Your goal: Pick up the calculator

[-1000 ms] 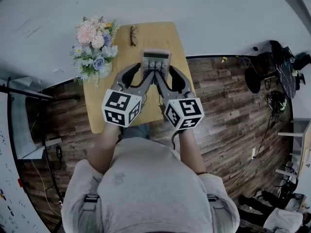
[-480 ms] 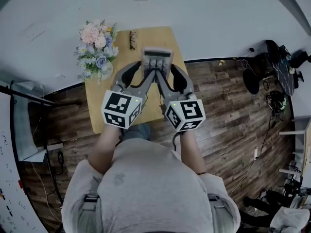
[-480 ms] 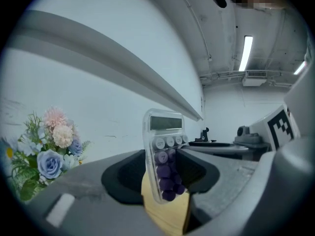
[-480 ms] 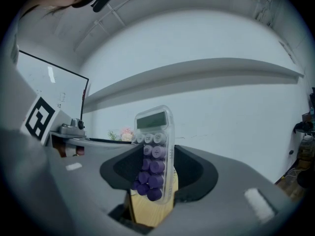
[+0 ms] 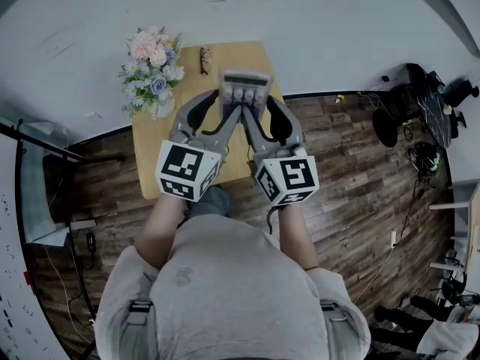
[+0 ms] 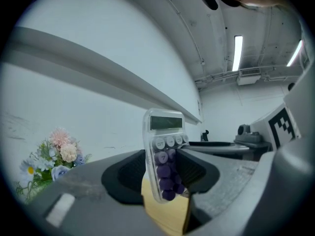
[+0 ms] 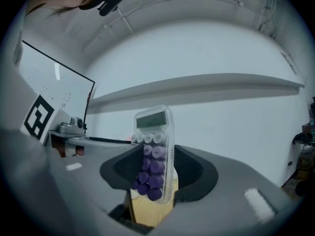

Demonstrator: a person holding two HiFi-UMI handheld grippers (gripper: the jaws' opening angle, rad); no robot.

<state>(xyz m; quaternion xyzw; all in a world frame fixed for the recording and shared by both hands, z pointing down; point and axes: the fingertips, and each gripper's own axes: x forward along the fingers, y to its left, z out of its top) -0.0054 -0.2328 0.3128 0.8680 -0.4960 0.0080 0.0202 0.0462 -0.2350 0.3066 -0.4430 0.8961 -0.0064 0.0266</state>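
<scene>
Calculator [image 5: 244, 88] is up at the 12 o'clock end of the table [image 5: 150, 167], display end highest. It is pinched at its key end by both of your tools. It seems clear of the wood, though no view shows the gap itself.

Your left gripper [image 6: 163, 183] comes in from 7 o'clock. Its jaws are drawn in until only the calculator fits between them, and they bear on the purple keys and the clear casing. Your right gripper [image 7: 150, 188] comes in from 5 o'clock and holds the same end in the same narrow way.

The danger is two holds on one small, smooth body. If your hands drift apart or twist against each other, one pair of jaws could lever it out of the other. Both holds sit low, on rounded keys, so the display end may tip and work loose.

A drop here would land near the far edge. The glasses [image 5: 204, 58] lie at 10 o'clock from the calculator and the flowers [image 5: 150, 70] stand at 9 o'clock, both near enough to be struck.
</scene>
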